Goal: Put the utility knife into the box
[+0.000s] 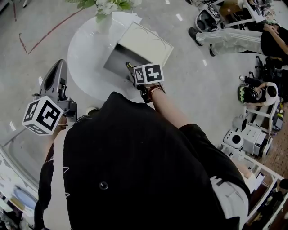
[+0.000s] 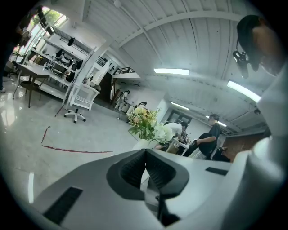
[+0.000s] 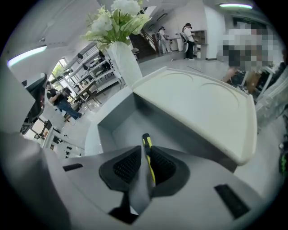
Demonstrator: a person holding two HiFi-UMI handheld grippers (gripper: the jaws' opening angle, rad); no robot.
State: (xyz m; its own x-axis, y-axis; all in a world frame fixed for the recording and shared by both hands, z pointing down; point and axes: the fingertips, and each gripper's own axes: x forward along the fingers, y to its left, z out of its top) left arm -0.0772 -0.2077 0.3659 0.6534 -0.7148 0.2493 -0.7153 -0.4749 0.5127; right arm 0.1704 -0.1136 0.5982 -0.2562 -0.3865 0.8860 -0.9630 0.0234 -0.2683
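An open white box (image 1: 121, 58) with its lid (image 1: 145, 42) leaning back stands on the round white table (image 1: 85, 49). My right gripper (image 3: 145, 157) is shut on the yellow and black utility knife (image 3: 147, 150), holding it over the box's grey inside (image 3: 130, 126). From the head view the knife tip (image 1: 129, 66) shows at the box's near edge, just ahead of the right gripper (image 1: 135, 74). My left gripper (image 1: 56, 74) is off to the left of the table, raised, its jaws shut with nothing between them (image 2: 145, 168).
A white vase of flowers (image 1: 104, 13) stands at the table's far edge, behind the box. Red tape (image 1: 49, 31) marks the floor to the left. People sit at the right (image 1: 252, 36), among equipment and white shelving (image 1: 252, 139).
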